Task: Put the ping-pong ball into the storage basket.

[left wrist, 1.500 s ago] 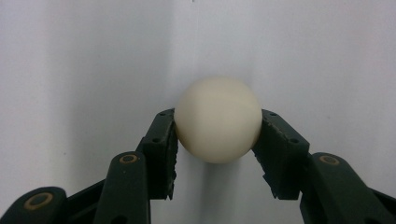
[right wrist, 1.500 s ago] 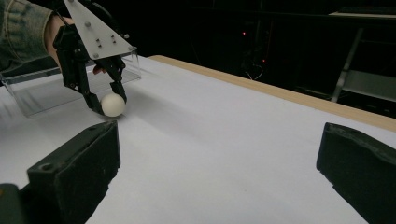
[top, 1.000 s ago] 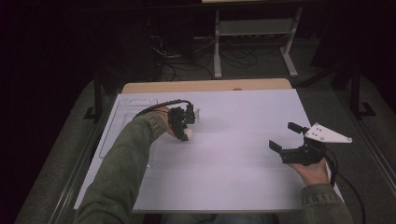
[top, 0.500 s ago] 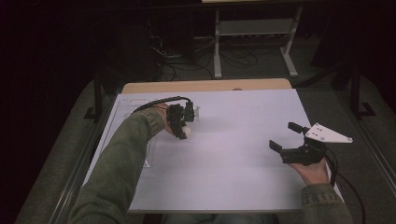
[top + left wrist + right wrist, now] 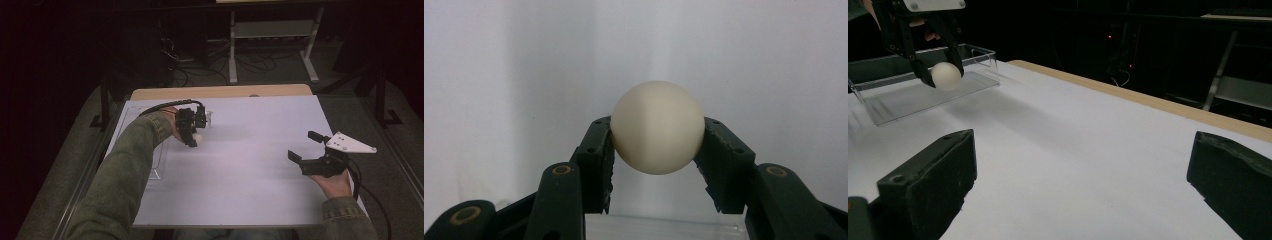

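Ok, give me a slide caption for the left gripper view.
Left gripper clamps a cream ball between its black jaws above the white table.

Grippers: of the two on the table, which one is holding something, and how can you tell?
The left gripper, by the clear tray, is shut on a white ball. The right gripper is wide open with nothing between its jaws.

Dark room, white table (image 5: 240, 190)

the white table (image 5: 240, 170) lies open between the claws; a clear tray (image 5: 923, 85) stands at its left edge.
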Demonstrator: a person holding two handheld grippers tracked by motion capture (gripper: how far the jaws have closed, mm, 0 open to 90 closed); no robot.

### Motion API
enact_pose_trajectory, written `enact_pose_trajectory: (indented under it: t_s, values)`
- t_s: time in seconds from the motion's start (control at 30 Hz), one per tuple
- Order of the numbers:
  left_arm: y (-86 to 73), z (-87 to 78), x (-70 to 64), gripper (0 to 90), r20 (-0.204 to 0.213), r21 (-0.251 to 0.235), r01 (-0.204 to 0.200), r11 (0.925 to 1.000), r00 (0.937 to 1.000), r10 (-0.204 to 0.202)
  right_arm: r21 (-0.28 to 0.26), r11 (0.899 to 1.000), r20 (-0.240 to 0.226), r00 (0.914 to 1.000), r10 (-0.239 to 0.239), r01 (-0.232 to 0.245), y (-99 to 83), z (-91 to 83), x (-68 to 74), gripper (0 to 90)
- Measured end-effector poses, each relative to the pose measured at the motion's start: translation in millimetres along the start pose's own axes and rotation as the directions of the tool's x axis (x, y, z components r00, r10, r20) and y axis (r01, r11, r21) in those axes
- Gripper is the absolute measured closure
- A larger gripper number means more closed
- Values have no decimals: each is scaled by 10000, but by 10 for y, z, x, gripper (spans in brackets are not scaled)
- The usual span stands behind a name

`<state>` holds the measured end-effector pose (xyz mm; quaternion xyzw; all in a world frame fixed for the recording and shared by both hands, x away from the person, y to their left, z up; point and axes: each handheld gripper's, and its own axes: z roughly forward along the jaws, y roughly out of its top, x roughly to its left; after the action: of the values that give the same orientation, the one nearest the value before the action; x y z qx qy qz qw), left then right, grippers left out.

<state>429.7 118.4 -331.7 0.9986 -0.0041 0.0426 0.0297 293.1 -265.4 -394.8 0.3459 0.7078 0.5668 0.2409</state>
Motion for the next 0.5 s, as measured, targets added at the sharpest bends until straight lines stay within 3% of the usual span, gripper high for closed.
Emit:
enact_pose_trajectory:
  t_s: [0.5]
  values:
    - [-2,-241,-47,516,-152,110,-22,9999,9999,24,-6,10000,14,10000,31,-31,1,-3,-4,0]
